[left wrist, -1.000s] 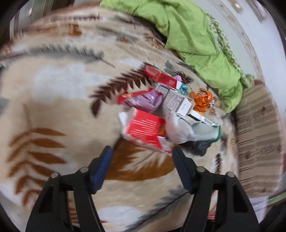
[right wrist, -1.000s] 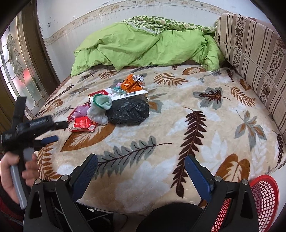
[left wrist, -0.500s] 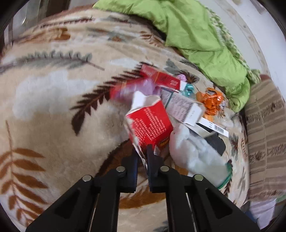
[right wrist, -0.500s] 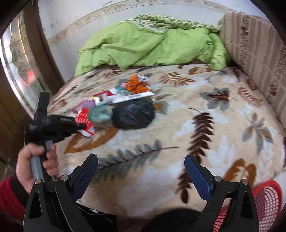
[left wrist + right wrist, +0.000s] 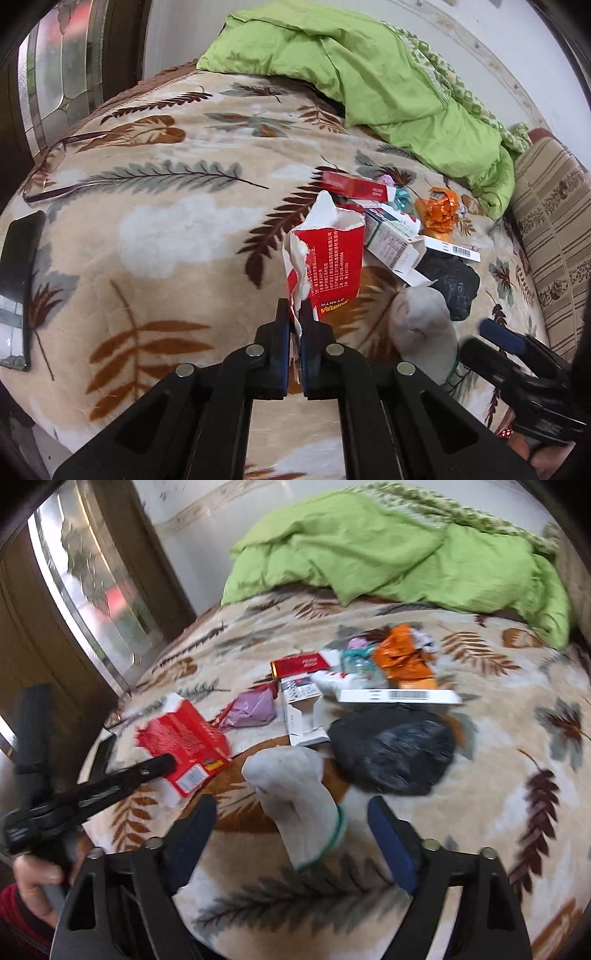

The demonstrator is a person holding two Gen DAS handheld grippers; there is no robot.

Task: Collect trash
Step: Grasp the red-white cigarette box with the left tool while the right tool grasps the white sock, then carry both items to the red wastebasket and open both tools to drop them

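Note:
My left gripper (image 5: 294,314) is shut on a torn red carton (image 5: 327,266) and holds it lifted above the blanket; the carton also shows in the right wrist view (image 5: 184,738). My right gripper (image 5: 291,834) is open, its fingers on either side of a white sock with a green cuff (image 5: 299,797), which also shows in the left wrist view (image 5: 424,325). Behind it lie a black plastic bag (image 5: 391,749), a purple wrapper (image 5: 251,710), a white box (image 5: 303,712), a red box (image 5: 299,664), an orange wrapper (image 5: 402,657) and a barcode strip (image 5: 399,696).
The trash lies on a leaf-patterned blanket (image 5: 166,221) on a bed. A green quilt (image 5: 369,74) is bunched at the back. A phone (image 5: 16,288) and glasses (image 5: 62,166) lie at the left edge. A striped cushion (image 5: 554,240) stands on the right.
My left gripper closed on the red carton and lifted it off the blanket. My right gripper moved forward and left, down to the white sock.

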